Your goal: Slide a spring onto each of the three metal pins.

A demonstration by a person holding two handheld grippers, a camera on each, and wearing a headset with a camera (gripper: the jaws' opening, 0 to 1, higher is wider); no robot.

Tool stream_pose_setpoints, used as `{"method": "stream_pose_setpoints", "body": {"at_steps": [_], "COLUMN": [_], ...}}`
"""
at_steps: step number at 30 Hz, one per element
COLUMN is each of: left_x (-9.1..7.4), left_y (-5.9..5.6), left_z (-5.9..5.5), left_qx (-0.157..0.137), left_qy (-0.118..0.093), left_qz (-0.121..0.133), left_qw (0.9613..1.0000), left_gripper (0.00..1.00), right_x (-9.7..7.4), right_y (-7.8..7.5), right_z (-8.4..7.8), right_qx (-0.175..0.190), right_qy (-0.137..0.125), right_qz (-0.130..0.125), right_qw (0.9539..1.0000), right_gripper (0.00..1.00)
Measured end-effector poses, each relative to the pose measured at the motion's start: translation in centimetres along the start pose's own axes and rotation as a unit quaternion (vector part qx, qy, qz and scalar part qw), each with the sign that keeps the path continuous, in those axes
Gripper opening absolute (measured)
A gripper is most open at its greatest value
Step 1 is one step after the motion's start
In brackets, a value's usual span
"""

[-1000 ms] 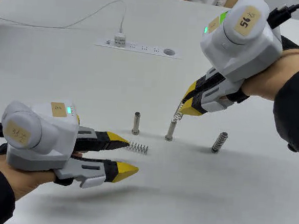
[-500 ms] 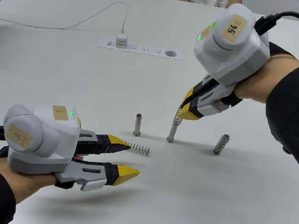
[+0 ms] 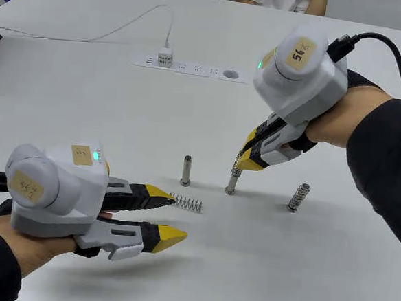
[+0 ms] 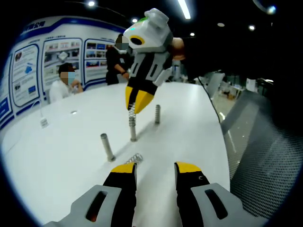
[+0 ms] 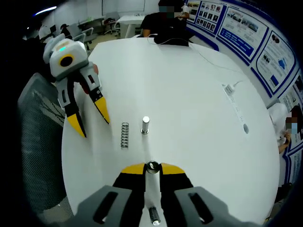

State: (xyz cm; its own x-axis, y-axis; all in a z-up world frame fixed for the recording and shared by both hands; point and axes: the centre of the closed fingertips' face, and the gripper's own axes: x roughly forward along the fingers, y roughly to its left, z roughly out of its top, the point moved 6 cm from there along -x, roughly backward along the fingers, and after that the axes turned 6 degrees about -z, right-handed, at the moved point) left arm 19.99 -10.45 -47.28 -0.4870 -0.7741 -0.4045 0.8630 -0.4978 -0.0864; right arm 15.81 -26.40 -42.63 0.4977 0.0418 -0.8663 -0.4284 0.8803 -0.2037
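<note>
Right claw [image 3: 242,162] gripped a spring [image 3: 236,169] atop the middle pin [image 3: 232,185]; left claw [image 3: 178,219] gaped open near a loose spring [image 3: 188,203] on the tabletop [image 3: 87,101].

Tips of the right claw [image 3: 245,160] hide most of the spring [image 3: 236,165] at the top of the middle pin [image 3: 232,185]. White cable [image 3: 112,28]: cut off by the left edge.

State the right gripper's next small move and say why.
Probably push straight down, then release: the right gripper pinches a small coiled metal spring whose lower end sits over the top of the middle upright metal pin, with most of that pin bare below.
</note>
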Motion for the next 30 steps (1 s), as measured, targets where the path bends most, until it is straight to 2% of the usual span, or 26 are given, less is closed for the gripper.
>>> {"method": "stream_pose_setpoints", "body": {"at_steps": [16, 30], "left_x": [0.1, 0.0], "left_y": [0.1, 0.1], "left_z": [-0.3, -0.4], "left_qx": [-0.003, -0.005], "left_qy": [0.0, 0.0], "left_qz": [0.0, 0.003], "left_qw": [1.0, 1.0], "left_gripper": [0.32, 0.33], "right_x": [2.3, 2.9], "right_y": [0.1, 0.4], "right_z": [-1.0, -1.9], "right_qx": [0.012, 0.022], "right_qy": [0.02, 0.024], "right_qz": [0.005, 0.005], "right_qw": [0.9997, 0.9995], "right_gripper": [0.12, 0.14]}}
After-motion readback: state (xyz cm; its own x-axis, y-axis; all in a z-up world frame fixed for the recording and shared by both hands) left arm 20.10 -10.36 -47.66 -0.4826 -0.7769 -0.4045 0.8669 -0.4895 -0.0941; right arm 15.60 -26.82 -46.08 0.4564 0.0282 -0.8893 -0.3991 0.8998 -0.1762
